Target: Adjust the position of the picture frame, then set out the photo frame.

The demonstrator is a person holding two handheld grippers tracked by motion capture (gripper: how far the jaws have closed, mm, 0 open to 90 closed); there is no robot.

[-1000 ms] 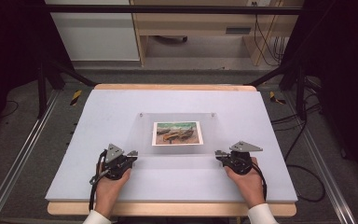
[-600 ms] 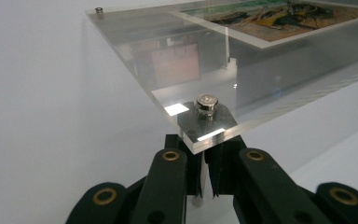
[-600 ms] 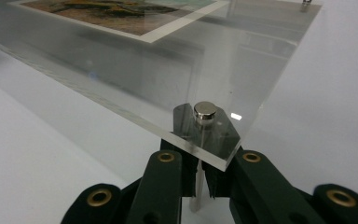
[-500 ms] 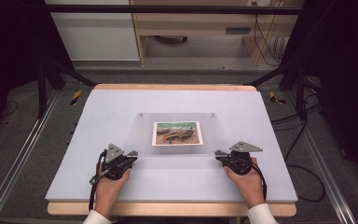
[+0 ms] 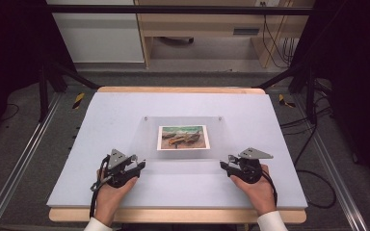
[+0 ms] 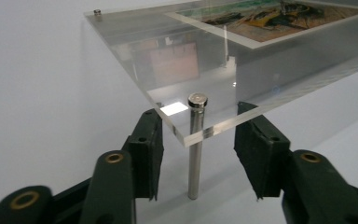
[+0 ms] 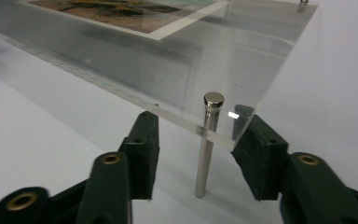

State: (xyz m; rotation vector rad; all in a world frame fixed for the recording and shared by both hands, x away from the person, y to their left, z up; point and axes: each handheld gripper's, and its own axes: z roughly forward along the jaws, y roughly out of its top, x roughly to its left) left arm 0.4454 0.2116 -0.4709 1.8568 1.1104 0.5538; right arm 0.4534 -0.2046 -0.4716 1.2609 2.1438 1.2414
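Evidently the work in hand was the clear acrylic frame (image 5: 183, 138) with a printed picture (image 5: 183, 137) under its top sheet, standing on short metal posts near the middle of the desk (image 5: 125, 103), a little toward the person's edge. Both hands sat at its two near corners. The left gripper (image 5: 142, 165) had just been opening its jaws; in the left gripper view they stood apart on either side of the corner post (image 6: 196, 144), pads clear of it. The right gripper (image 5: 224, 165) had likewise just been opening, and in the right gripper view its jaws straddled the other near post (image 7: 208, 142) without pressing on it.

I judged this to be the start of a grasp on the two near posts. The next move would call for both jaws to close squarely on the steel posts below the sheet (image 6: 214, 126), evenly on both sides so the frame would not skew or tip.

Nothing else lay on the white surface. Off the desk stood dark stand legs (image 5: 48, 82), trailing cables (image 5: 313, 144) on the floor at right and a wooden cabinet (image 5: 202, 29) beyond the far edge, none of it in the way.
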